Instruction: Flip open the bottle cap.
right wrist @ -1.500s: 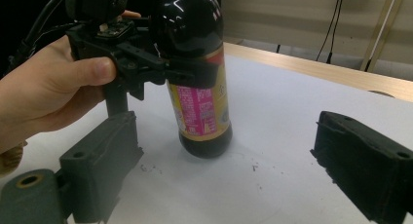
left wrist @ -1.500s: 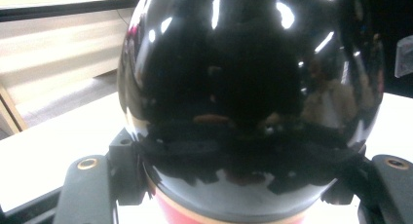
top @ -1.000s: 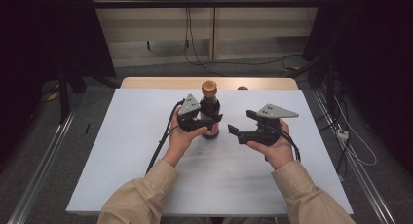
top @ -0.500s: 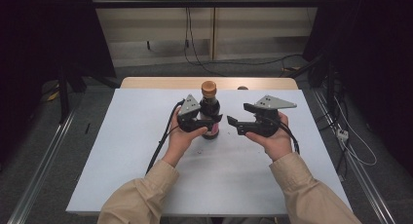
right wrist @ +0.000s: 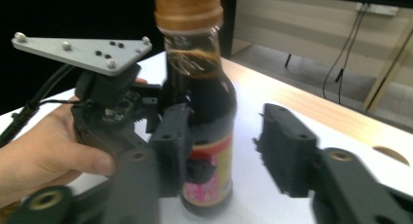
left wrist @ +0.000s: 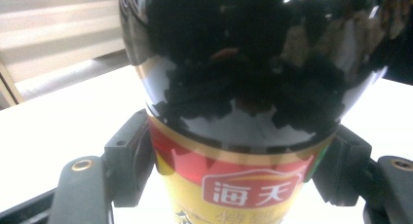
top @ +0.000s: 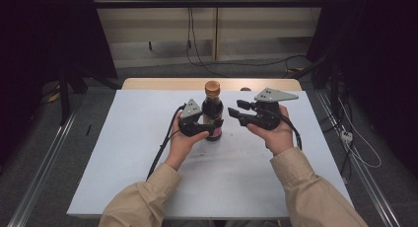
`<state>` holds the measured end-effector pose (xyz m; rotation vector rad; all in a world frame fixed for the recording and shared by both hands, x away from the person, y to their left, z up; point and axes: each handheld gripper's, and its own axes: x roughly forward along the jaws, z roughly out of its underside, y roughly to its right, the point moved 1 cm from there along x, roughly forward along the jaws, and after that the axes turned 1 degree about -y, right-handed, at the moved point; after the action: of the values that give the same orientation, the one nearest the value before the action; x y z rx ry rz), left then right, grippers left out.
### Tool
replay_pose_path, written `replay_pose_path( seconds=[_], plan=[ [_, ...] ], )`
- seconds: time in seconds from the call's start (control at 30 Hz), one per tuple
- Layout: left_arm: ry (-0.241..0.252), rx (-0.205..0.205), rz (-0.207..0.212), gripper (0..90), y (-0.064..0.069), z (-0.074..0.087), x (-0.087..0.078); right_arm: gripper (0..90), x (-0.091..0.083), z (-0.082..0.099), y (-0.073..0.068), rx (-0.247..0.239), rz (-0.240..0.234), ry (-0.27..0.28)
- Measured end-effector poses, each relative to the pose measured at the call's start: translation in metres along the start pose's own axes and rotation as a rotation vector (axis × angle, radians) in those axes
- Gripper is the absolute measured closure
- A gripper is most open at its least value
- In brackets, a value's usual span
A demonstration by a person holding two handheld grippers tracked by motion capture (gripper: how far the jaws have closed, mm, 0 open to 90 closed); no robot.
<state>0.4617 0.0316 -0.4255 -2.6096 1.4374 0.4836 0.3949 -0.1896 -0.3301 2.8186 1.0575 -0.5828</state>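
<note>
A dark sauce bottle (top: 212, 113) with an orange-brown cap and a red and yellow label stands upright on the white table (top: 123, 138). My left gripper (top: 213, 128) is shut on its lower body. In the left gripper view the two pads touch the label band of the bottle (left wrist: 238, 87) on either side of my left gripper (left wrist: 238, 170); these jaws have just been opening slightly, with the bottle still between them. My right gripper (top: 235, 107) hovers just right of the bottle, pointing at it. Its jaws have just been closing, they stand open and hold nothing. Beyond the right gripper (right wrist: 224, 136) I see the bottle (right wrist: 204, 112).
The left gripper's cable (top: 165, 143) trails toward the table's front left. A wooden tabletop edge (top: 162, 83) runs behind the white sheet. Cables lie on the floor at the back and right, and metal rails (top: 44, 158) flank the table.
The right gripper has risen and moved in toward the bottle, and its jaws have narrowed. The left hand and the bottle have stayed put.
</note>
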Motion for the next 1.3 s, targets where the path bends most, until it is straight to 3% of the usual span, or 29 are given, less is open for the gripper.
replay_pose_path(
  seconds=[0.1,0.2,0.27,0.43,0.7,0.93,1.3],
  plan=[
    [0.012,0.003,-0.003,28.0,0.001,0.000,0.000,62.0,0.003,-0.004,-0.001,0.002,-0.007,0.003],
    [0.041,0.036,-0.002,28.2,0.001,-0.002,-0.001,64.5,0.005,-0.007,0.000,0.001,0.003,-0.006],
    [0.047,0.030,-0.007,28.7,0.002,-0.003,0.000,65.8,0.006,-0.009,0.001,0.008,0.006,-0.010],
    [0.043,0.035,-0.003,29.3,0.001,-0.002,0.000,76.1,0.007,-0.013,0.004,0.014,0.002,-0.010],
    [0.026,0.042,0.028,30.6,-0.003,-0.004,-0.001,84.4,0.008,-0.014,0.005,0.034,-0.006,-0.010],
    [0.039,0.036,0.031,30.9,-0.003,-0.003,0.000,89.6,0.007,-0.020,0.005,0.028,-0.002,-0.005],
    [0.042,0.020,0.024,30.7,-0.001,-0.003,0.000,90.0,0.014,-0.036,-0.001,-0.002,-0.005,-0.030]
  ],
)
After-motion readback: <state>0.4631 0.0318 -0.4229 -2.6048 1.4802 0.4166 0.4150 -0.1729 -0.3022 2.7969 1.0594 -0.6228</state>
